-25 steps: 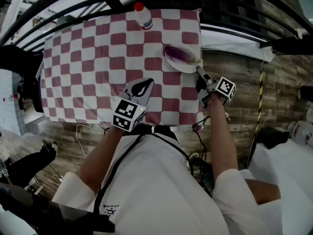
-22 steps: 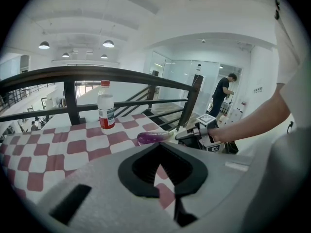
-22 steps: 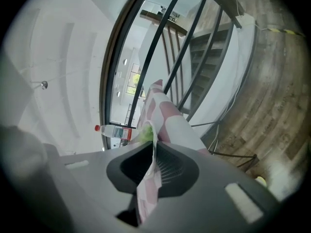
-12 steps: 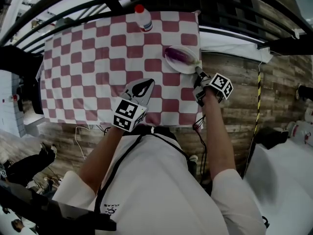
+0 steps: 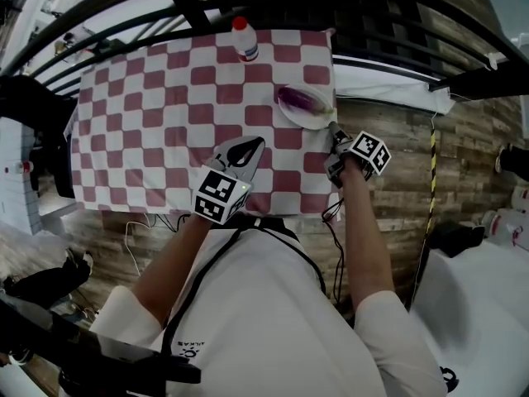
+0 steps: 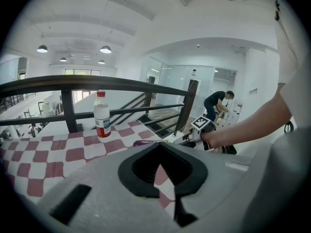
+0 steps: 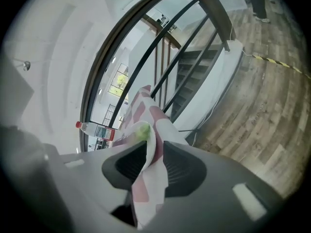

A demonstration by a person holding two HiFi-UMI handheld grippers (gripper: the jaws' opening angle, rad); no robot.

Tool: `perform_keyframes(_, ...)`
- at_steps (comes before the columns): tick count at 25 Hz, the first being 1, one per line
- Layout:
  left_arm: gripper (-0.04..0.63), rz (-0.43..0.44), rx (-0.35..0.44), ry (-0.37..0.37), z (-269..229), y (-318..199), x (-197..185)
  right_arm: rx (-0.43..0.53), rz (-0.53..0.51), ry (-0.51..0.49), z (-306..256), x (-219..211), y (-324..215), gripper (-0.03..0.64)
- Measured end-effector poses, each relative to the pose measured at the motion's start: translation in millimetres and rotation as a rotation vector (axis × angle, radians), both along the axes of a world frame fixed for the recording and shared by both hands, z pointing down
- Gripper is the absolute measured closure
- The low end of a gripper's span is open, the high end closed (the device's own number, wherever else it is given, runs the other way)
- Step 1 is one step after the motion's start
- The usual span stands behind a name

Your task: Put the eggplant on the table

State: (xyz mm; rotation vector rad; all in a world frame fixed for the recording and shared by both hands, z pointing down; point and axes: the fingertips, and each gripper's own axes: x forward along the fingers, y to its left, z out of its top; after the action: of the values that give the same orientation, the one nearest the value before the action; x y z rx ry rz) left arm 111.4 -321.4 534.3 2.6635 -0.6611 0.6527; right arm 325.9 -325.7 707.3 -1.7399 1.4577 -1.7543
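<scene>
**A:** Head view, biggest thing first: the checked tabletop [image 5: 140, 98] fills the middle. Why are both grippers at its near side?

**B:** That's where the person stands. The left gripper [image 5: 258, 142] hovers over the near edge with its jaws pressed together on nothing, so I'd call it idle. The right gripper [image 5: 332, 128] reaches to the right edge because the plate [image 5: 312, 123] sits there.

**A:** And the eggplant [image 5: 295, 98]?

**B:** It's lying on that plate, which rests flat on the tabletop close to its right edge. So it's on the tabletop by way of the plate, and the placing looks done to me.

**A:** Is the right gripper gripping the plate?

**B:** The head view can't settle that, because the tips are too small there. The right gripper view can. The jaws have just been opening and stand spread, with the plate's near rim between them and a gap on one side. I read that as letting go.

**A:** Does any view add something else?

**B:** The right gripper view catches the eggplant's green stem end above the rim. The left gripper view shows only a purple sliver of it, plus the bottle [image 5: 245, 38] upright by the far railing, well apart from the plate.
</scene>
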Motion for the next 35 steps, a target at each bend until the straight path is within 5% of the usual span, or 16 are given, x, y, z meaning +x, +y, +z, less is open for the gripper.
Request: perform_keyframes(35,0.594,0.028,0.061,0.091,-56.8,79.3,3.9,0.254,-0.016,0.055,-116.4,-25.1,127.0,0.611)
